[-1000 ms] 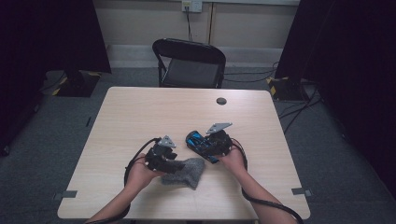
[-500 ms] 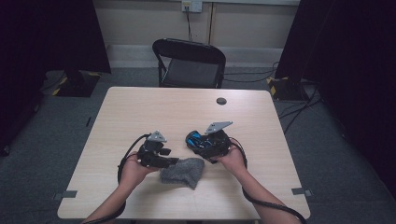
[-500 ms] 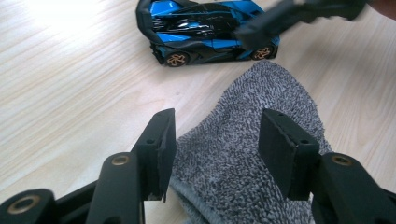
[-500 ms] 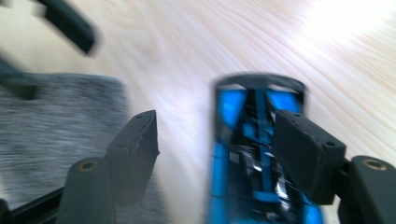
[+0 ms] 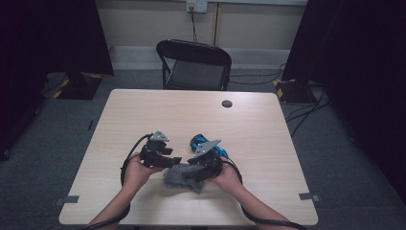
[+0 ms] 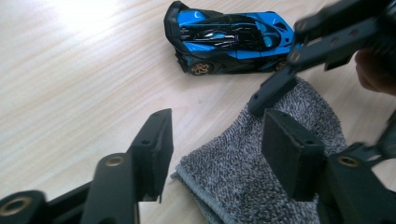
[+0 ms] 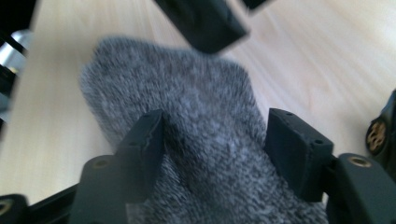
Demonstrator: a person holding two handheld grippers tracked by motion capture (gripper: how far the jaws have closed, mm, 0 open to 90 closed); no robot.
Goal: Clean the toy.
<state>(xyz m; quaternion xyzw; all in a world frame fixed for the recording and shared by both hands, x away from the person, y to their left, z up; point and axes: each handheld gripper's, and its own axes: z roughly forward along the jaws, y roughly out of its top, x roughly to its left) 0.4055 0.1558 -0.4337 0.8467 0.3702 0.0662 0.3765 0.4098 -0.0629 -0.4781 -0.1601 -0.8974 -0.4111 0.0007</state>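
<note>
Hovering low over the grey cloth (image 5: 183,176) near the bottom centre of the high view, we are holding the left gripper (image 5: 168,161) and the right gripper (image 5: 195,174) close together, and the two hands are covering much of them. In the left gripper view our jaws are standing partly apart, having just been opening, with the cloth's corner lying between them and no pad pressing it. In the right gripper view the jaws, having just been closing, are straddling the cloth (image 7: 196,140) without clearly pinching it; blur is softening the weave. We are seeing the blue toy car (image 6: 231,39) at the upper centre, just beyond the cloth on the wooden surface (image 5: 143,115), its far end cut off by the other gripper.
</note>
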